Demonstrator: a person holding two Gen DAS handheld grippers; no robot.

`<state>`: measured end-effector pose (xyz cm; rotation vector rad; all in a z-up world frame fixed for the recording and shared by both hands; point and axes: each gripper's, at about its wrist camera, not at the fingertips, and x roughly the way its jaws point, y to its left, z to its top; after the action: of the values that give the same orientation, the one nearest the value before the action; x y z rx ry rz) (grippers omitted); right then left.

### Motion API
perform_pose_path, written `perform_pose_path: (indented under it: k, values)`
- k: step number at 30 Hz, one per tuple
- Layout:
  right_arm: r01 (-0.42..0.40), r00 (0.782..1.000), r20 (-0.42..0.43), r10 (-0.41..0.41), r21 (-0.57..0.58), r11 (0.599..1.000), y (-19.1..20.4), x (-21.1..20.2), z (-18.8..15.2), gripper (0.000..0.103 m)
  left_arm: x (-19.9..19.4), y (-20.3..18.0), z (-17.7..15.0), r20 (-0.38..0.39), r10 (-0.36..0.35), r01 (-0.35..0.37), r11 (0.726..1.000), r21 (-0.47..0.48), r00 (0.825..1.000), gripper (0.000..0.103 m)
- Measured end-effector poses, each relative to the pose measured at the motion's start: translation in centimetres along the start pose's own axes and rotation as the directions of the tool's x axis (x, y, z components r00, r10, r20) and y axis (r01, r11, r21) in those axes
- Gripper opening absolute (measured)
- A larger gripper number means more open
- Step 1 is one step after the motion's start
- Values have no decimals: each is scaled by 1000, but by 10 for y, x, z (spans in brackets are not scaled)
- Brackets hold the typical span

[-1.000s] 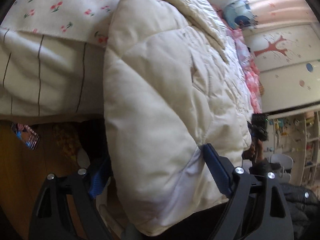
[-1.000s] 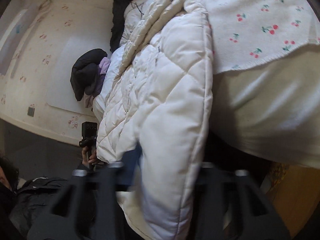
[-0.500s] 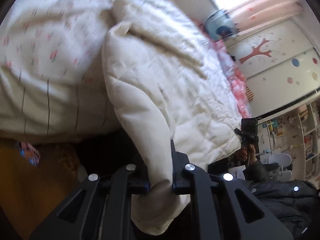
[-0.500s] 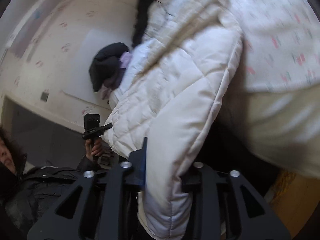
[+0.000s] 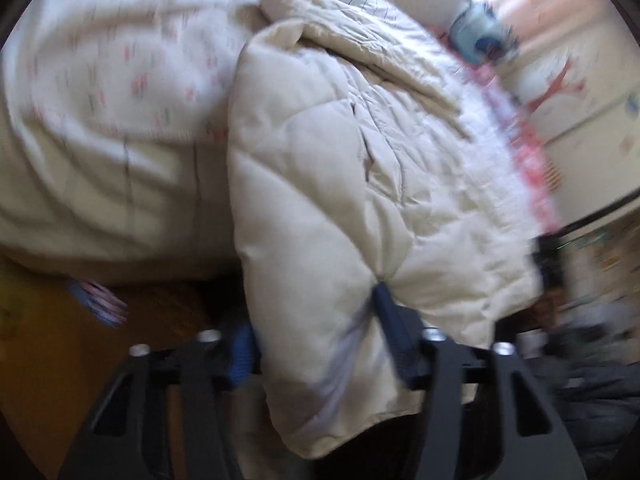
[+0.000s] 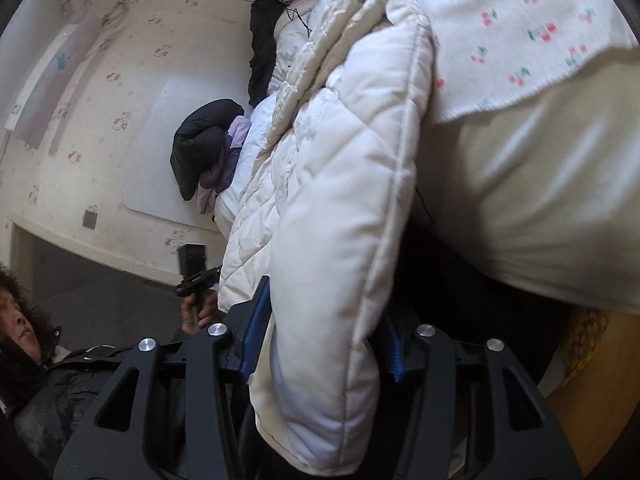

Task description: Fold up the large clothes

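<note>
My two grippers hold a cream quilted coat point(image 5: 344, 184) hanging off the bed point(image 6: 520, 184).

My left gripper point(image 5: 316, 340), jaws just reopening, still pinches the hem; my right gripper point(image 6: 324, 340) clamps it too.

Each gripper, left point(image 5: 316, 340) and right point(image 6: 324, 332), has black triangular cut-out arms, silver screw heads and blue ribbed pads. At lower left, the person point(image 6: 52, 380) wears a dark padded jacket.

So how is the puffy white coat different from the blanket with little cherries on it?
The puffy white coat is plain, quilted in diamonds and thick; the cherry blanket is thin, flat and dotted with red cherries. The coat hangs over the bed's edge, with the right gripper around its hem; the blanket lies on the bed. Both are pale.
</note>
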<state>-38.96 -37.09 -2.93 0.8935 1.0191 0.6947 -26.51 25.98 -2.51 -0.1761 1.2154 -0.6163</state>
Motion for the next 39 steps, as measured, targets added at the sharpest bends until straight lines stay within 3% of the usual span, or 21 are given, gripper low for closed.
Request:
perform_pose_path:
  k: [3, 7, 14, 28, 30, 31, 32, 34, 36, 37, 39]
  values:
    - [23, 1000, 14, -23, -27, 999, 8, 2, 2, 25, -1, -38, 4, 26, 202, -204, 969, 137, 979, 44]
    - [47, 999, 10, -47, -41, 998, 14, 4, 1, 23, 4, -66, -1, 71, 355, -361, 903, 232, 932, 42]
    - [73, 997, -19, -73, -24, 997, 14, 5, 3, 26, 6, -81, -11, 115, 444, -457, 841, 290, 889, 42]
    - [81, 996, -27, -81, 0, 997, 7, 5, 2, 29, 15, -89, -16, 152, 505, -525, 776, 349, 849, 42]
    - [82, 996, -32, -82, 1, 997, 6, 5, 1, 32, 15, -87, -15, 145, 493, -511, 788, 342, 858, 42]
    - [81, 996, -36, -80, 4, 997, 6, 5, 1, 33, 14, -84, -15, 136, 475, -492, 805, 332, 869, 43]
    - [78, 996, -40, -77, 8, 997, 5, 6, 0, 34, 12, -78, -13, 115, 433, -447, 840, 308, 894, 45]
    - [65, 997, -43, -64, 18, 998, 4, 6, -1, 36, 10, -59, -10, 63, 309, -315, 917, 243, 949, 54]
    - [56, 998, -43, -55, 19, 998, 3, 5, -2, 36, 10, -27, -8, 17, 170, -171, 978, 120, 985, 64]
    - [53, 998, -42, -52, 22, 998, 2, 5, -3, 36, 10, -8, -8, 6, 100, -100, 994, 42, 995, 71]
    - [47, 998, -41, -46, 25, 999, 2, 4, -4, 36, 10, 25, -11, 14, -24, 26, 995, -96, 1000, 75]
